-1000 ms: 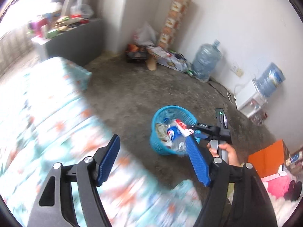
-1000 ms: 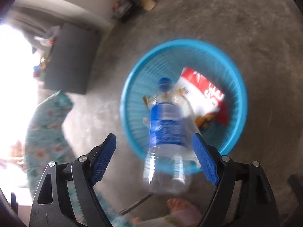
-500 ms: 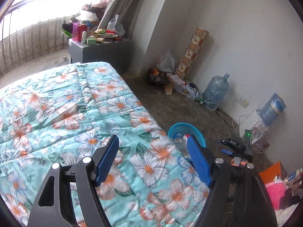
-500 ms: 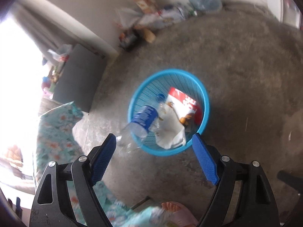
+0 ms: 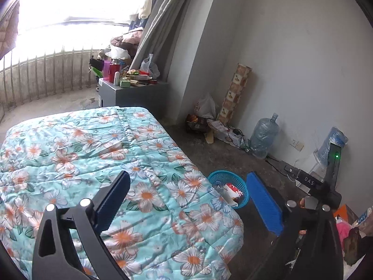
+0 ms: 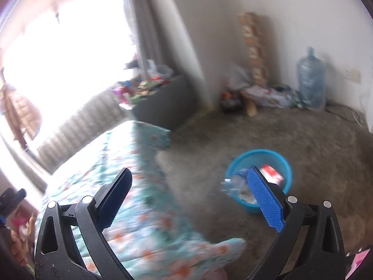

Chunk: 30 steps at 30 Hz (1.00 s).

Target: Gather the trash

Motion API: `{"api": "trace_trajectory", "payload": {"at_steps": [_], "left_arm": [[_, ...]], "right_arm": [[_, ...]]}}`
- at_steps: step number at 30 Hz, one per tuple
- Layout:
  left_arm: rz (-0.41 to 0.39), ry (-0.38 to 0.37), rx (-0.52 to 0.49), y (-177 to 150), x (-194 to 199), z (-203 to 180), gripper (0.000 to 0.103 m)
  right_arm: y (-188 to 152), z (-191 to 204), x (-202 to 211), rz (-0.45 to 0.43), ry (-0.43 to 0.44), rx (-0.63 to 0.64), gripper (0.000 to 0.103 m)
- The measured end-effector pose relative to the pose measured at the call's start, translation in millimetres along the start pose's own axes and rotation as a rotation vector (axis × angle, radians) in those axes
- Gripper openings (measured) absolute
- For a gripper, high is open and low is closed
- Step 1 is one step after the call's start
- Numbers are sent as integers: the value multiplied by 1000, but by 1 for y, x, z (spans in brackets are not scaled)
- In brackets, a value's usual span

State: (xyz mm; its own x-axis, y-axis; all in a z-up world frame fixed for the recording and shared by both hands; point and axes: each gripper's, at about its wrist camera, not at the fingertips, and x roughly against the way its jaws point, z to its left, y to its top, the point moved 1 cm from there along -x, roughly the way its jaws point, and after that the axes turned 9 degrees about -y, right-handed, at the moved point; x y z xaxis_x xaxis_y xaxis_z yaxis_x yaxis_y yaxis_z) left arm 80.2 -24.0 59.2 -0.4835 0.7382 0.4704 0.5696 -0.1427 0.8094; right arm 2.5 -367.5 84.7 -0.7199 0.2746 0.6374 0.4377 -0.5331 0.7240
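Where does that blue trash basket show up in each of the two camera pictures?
Left wrist view: the blue basket sits low and right of centre, on the floor by the flowered bed's edge, partly behind the right-hand finger.
Right wrist view: the basket is lower right, blurred, partly behind the blue finger.
Shared landmark: the big water jug by the wall.

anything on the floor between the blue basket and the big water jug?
Bare floor between basket and jug; the right wrist view shows it, though blurred.

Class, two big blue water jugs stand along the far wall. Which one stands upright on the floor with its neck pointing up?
The clear blue jug nearer the room's corner, beside the floor clutter. The other jug sits raised farther right, with no neck showing on top.
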Motion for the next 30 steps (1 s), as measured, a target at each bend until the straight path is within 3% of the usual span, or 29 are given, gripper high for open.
{"api": "trace_trajectory", "payload": {"at_steps": [7, 15, 19, 22, 30], "left_arm": [[-14, 69, 93, -22, 32, 2, 98], [-48, 279, 178, -42, 55, 14, 98], [-63, 401, 190, -54, 63, 19, 98], [-59, 410, 198, -63, 67, 22, 98], [66, 532, 204, -92, 50, 15, 98]], "right_arm": [[-11, 55, 31, -43, 66, 92, 95], [-34, 107, 64, -101, 38, 287, 95], [-46, 119, 68, -89, 39, 340, 95], [-53, 122, 73, -79, 31, 362, 95], [-82, 115, 58, 47, -90, 467, 95]]}}
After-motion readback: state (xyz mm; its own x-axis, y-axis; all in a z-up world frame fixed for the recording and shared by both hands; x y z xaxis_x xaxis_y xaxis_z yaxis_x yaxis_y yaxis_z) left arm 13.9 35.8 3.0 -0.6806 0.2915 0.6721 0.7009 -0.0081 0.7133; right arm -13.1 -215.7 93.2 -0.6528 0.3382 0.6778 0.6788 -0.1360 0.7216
